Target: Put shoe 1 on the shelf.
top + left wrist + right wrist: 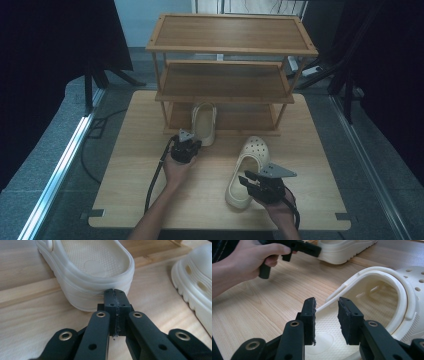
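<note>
Two cream clogs are in play. One clog lies heel toward me, its toe on the bottom shelf of a wooden rack. My left gripper is shut with nothing in it. In the left gripper view its closed tips press against this clog's heel. The second clog rests on the table, toe away from me. My right gripper is open at its heel end. In the right gripper view the jaws stand either side of that clog's side rim, not clamped.
The rack has three shelves, the upper two bare, and stands at the back of the wooden table. A black cable trails from the left gripper. Dark stands and floor rails flank the table. The left hand is close to the right gripper's view.
</note>
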Motion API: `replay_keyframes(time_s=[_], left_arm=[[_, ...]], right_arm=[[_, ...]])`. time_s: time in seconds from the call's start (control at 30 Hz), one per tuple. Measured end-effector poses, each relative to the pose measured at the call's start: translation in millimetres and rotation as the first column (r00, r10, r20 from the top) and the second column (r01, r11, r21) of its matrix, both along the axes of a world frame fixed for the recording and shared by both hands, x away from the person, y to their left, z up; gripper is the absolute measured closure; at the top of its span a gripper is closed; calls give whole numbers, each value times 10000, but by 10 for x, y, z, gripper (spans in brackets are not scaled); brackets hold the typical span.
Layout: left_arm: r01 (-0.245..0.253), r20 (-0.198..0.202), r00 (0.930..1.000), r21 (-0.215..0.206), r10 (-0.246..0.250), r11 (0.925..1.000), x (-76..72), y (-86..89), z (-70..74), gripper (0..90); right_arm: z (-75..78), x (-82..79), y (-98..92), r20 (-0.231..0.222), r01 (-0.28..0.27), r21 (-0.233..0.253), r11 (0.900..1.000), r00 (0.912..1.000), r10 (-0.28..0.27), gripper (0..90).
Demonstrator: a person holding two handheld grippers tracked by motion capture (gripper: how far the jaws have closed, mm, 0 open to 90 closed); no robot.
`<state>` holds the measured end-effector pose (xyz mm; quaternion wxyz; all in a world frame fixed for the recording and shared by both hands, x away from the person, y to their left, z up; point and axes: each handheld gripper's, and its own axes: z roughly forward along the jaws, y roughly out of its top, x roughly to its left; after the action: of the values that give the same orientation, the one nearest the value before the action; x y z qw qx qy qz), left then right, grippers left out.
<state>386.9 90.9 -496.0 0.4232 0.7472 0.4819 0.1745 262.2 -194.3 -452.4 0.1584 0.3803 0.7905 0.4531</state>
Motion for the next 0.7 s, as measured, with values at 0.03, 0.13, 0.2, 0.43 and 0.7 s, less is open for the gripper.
replay_keyframes(time_s=[0.03,0.13,0.2,0.43,0.7], left_arm=[[-50,-5,10000,-34,50,10000,28,-16,-5,900],[-88,11,10000,-85,88,9999,98,-89,-11,900],[-141,41,9999,-141,142,9998,165,-131,-19,899],[-506,181,9985,-379,514,9980,285,-186,-52,899],[-478,406,9980,-142,484,9988,235,-188,-27,801]], right_arm=[[-2,1,2,-15,-11,-10,10000,10000,11,670],[-5,2,10,-24,-43,-18,10000,10000,43,668],[-10,3,19,-27,-75,-15,10000,10000,75,667],[-8,3,6,-20,-85,21,10000,10000,85,666],[-2,2,-5,-24,-115,21,9999,9999,115,664]])
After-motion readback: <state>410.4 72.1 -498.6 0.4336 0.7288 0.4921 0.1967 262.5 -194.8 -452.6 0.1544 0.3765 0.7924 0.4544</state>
